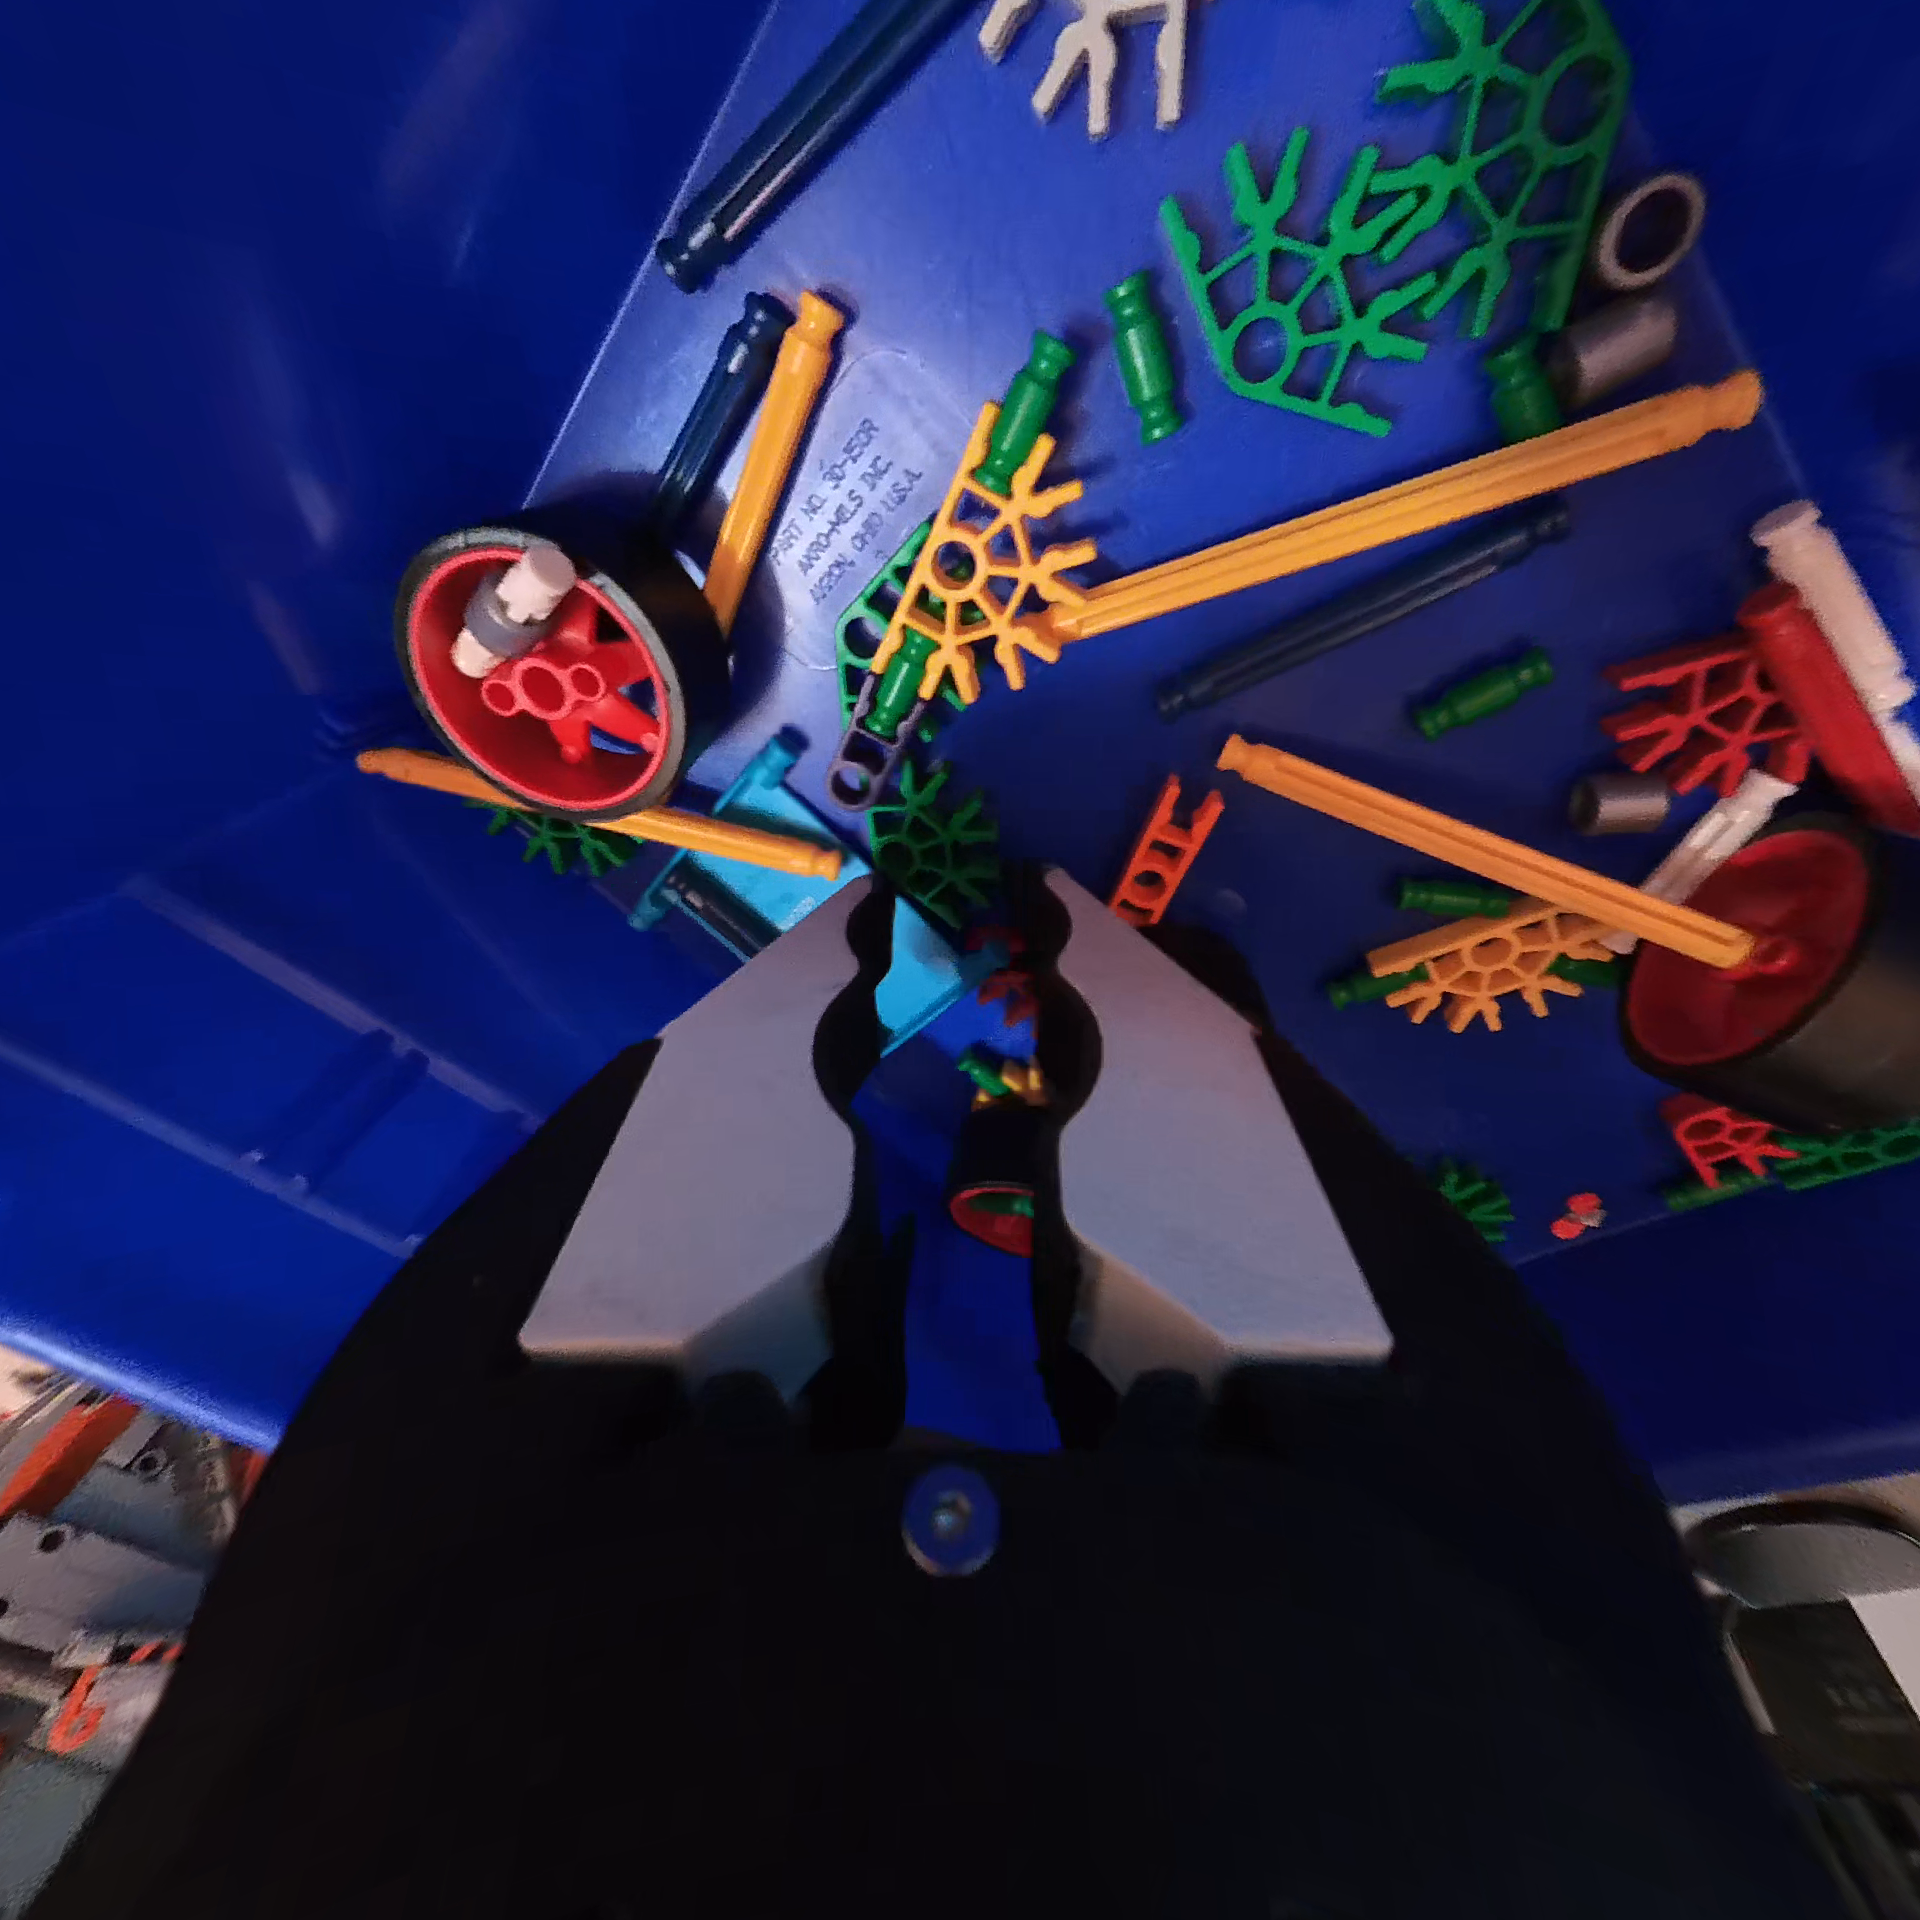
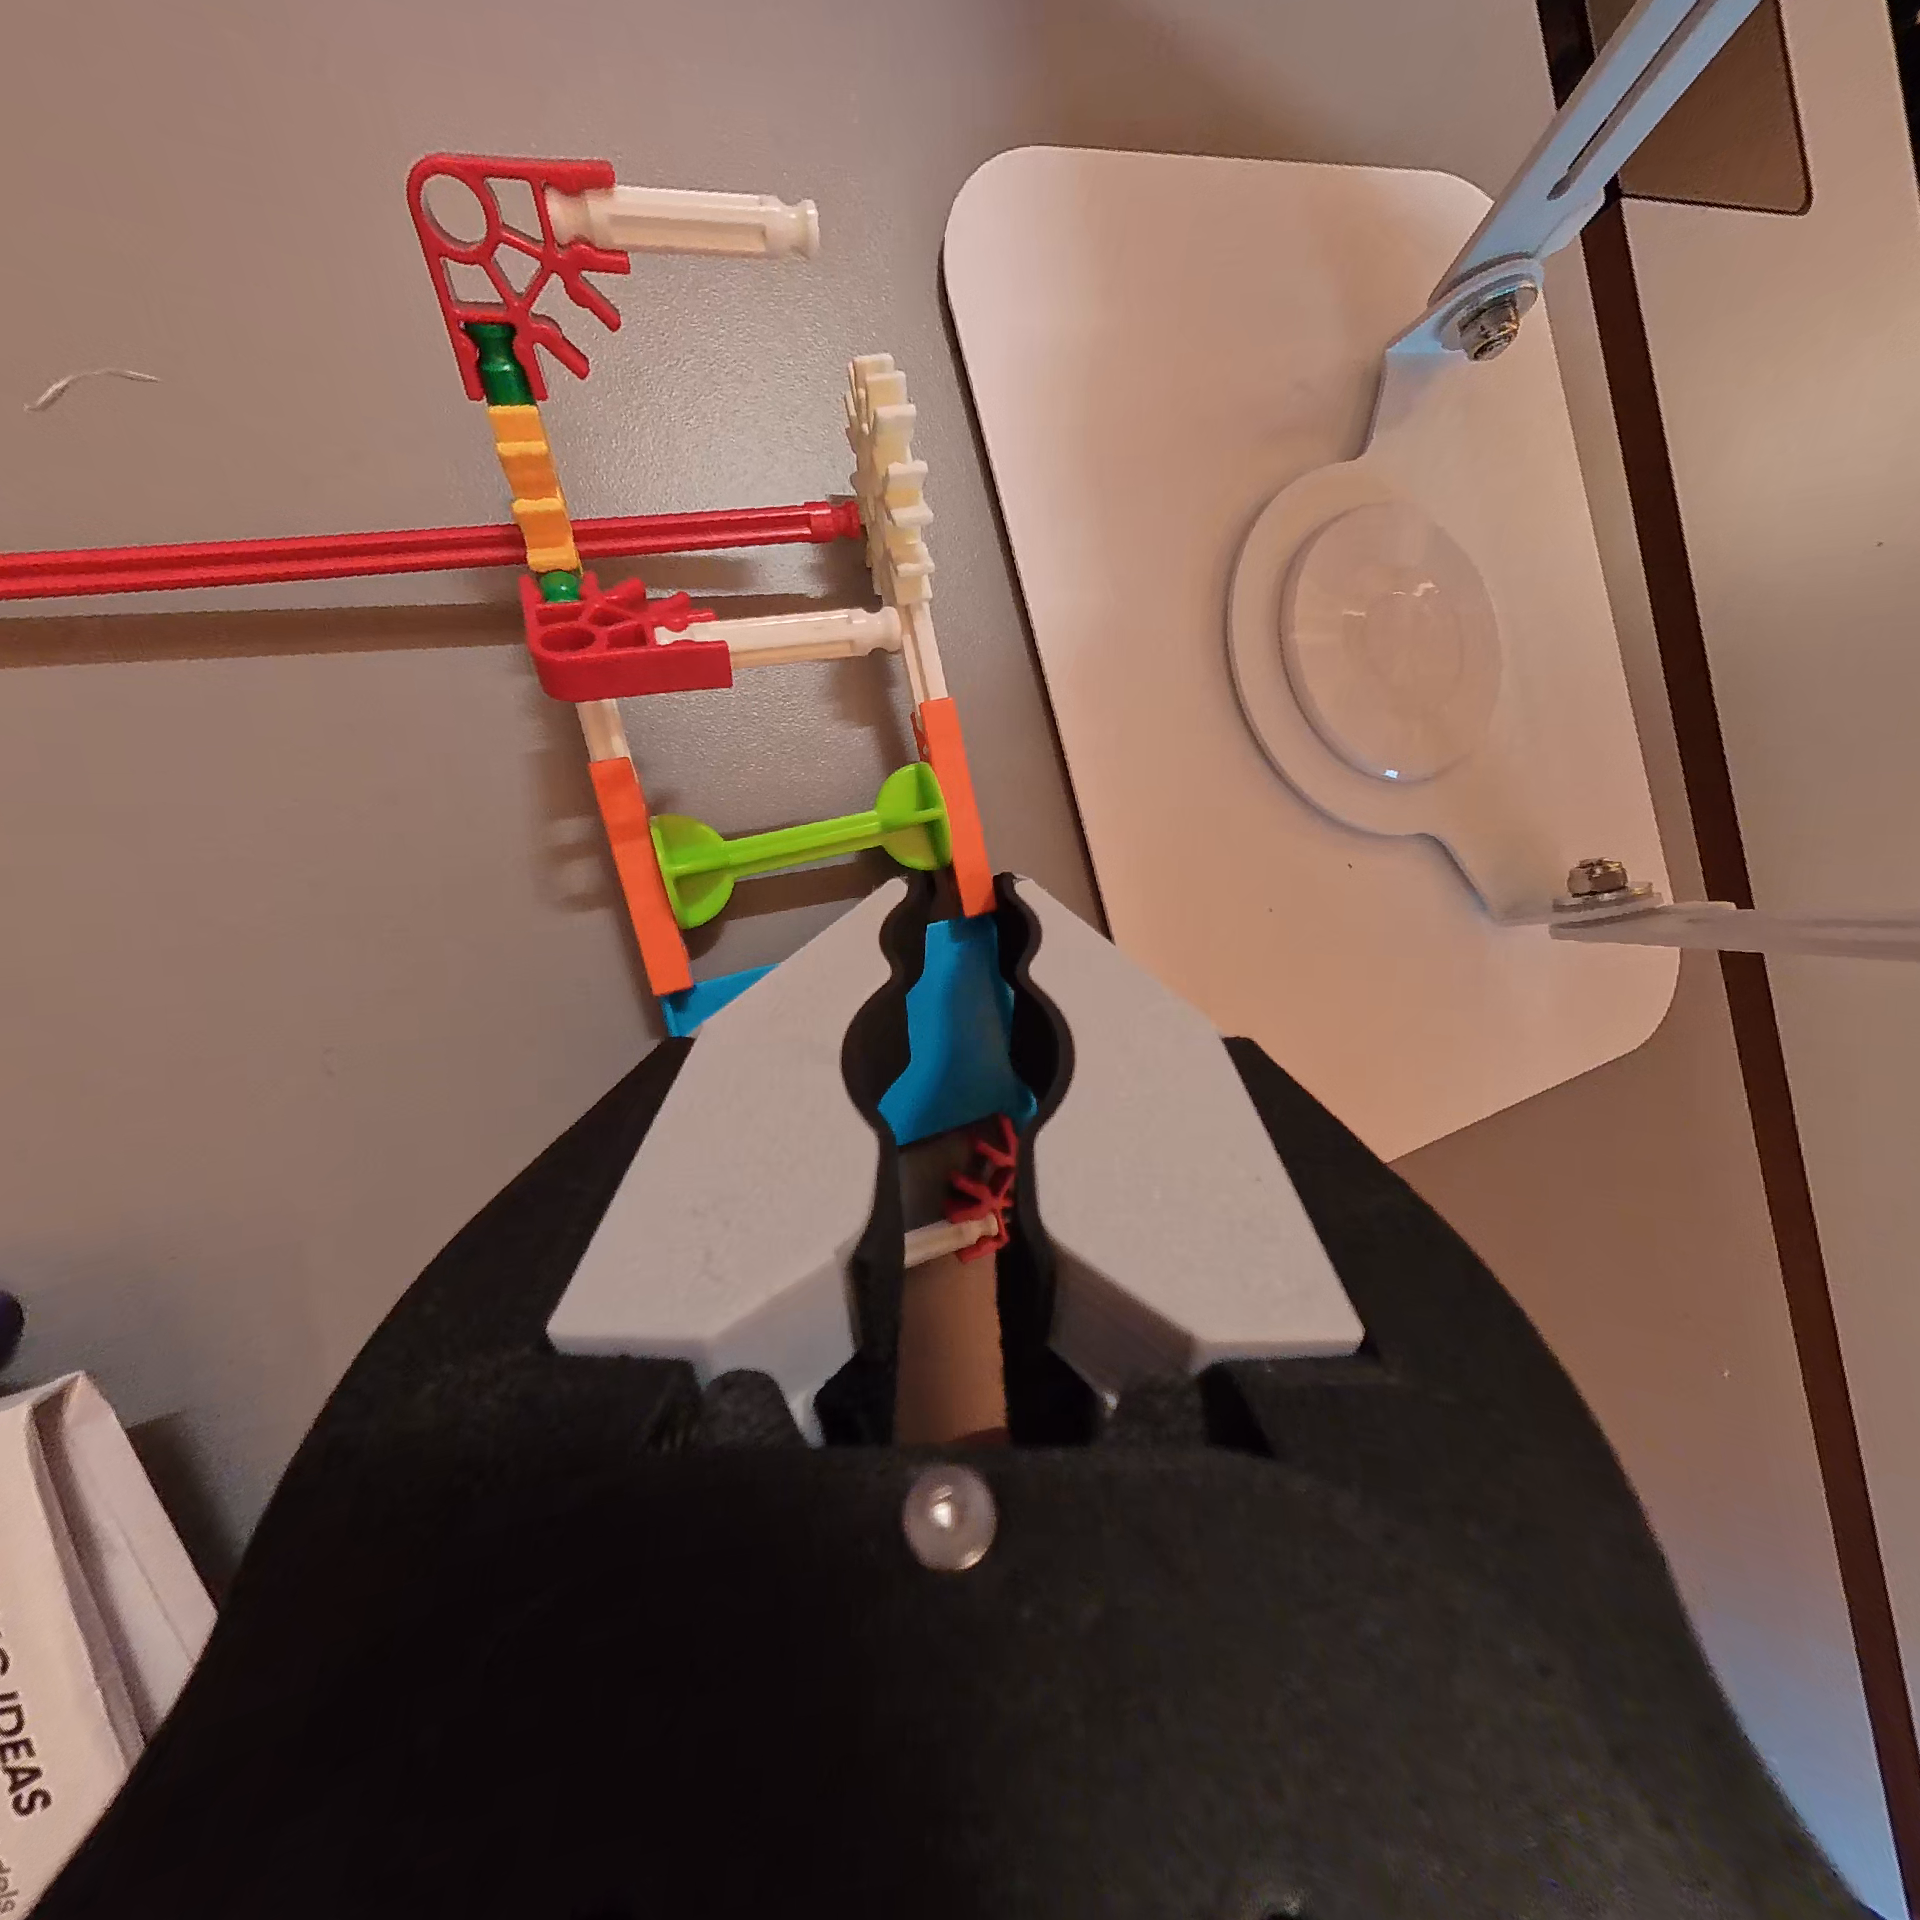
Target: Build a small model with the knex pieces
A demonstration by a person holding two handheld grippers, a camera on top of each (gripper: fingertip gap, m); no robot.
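My left gripper is slightly open and empty, pointing down into a blue bin of loose construction-toy pieces. Its tips hang over a light blue panel, a green connector and a small red connector. A small wheel shows through the gap. A red-hubbed wheel lies to the left. My right gripper is shut on the blue panel of a built frame of orange connectors, a lime rod, red connectors and white rods, which lies on a grey table.
Yellow rods, green connectors, grey tubes and another wheel lie in the bin. A long red rod sticks out left from the frame. A white plate with a lens and a metal arm are on the right, and a white box at lower left. Measured from the fingertips, the red-hubbed wheel is 6 cm or so from the left gripper and 40 cm from the right.
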